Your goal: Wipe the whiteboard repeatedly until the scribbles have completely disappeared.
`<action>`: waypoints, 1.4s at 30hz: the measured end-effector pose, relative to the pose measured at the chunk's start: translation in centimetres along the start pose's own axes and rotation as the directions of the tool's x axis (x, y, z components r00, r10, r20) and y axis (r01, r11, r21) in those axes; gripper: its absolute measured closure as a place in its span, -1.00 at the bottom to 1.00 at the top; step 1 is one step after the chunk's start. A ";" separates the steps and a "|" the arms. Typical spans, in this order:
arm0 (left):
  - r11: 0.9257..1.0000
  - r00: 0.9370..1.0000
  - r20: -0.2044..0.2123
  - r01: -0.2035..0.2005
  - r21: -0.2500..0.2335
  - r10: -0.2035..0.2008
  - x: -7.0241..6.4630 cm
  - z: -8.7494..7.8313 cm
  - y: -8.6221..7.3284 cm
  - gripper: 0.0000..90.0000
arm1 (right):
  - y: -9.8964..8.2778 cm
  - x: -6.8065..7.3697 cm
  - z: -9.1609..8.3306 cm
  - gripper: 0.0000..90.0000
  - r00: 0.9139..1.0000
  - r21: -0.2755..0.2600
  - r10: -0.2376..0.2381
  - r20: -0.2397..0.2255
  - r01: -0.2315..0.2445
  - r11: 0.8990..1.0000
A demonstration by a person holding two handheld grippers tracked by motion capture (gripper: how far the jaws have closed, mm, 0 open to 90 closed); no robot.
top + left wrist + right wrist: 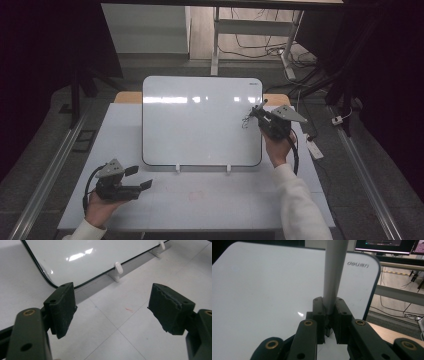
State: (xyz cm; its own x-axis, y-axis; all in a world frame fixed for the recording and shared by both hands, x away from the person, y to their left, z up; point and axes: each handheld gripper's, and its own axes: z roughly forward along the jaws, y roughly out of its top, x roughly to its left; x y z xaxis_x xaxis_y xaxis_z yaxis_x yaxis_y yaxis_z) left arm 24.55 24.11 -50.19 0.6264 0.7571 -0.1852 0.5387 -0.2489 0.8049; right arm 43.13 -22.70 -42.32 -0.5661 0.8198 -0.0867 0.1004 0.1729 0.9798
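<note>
A white whiteboard with a black rim leans tilted on the white table, held by two small white pegs. My right gripper hovers over the board's right side, shut on a pale grey marker that sticks up and forward out of the jaws. A small dark scribble sits on the board just left of that gripper. My left gripper rests low at the table's front left, open, with nothing between its fingers; the whiteboard's lower corner lies just ahead of it.
A faint red mark is on the table in front of the board. Behind the table stand a white desk frame and loose cables on the floor. A power strip lies right of the table. Monitors glow behind the board.
</note>
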 end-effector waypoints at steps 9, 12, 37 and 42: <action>1.000 1.000 0.003 -0.004 0.003 0.004 0.0 0.1 0.0 -0.49 | -2.7 3.2 -1.2 0.80 0.993 0.054 -0.058 -0.104 0.064 0.996; 1.000 1.000 0.002 -0.005 0.004 0.005 -0.1 0.2 0.1 -0.49 | -1.7 2.3 -0.6 0.80 0.997 0.033 -0.046 -0.062 0.048 0.998; 1.000 1.000 0.000 0.002 0.001 -0.002 0.1 0.1 0.0 -0.49 | -0.8 2.2 0.3 0.80 0.996 0.034 -0.044 -0.075 0.046 0.998; 1.000 1.000 0.001 -0.008 0.007 0.008 -0.1 0.2 0.1 -0.49 | -1.7 3.2 -0.2 0.80 0.994 0.043 -0.063 -0.094 0.068 0.997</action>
State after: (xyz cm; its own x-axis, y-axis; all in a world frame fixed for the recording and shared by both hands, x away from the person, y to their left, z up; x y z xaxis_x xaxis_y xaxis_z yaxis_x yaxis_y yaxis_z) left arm 24.63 23.86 -50.25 0.6311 0.7547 -0.1796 0.5381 -0.2590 0.8021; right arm 40.97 -20.52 -44.26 -0.6460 0.7520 -0.1313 0.0972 0.2516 0.9629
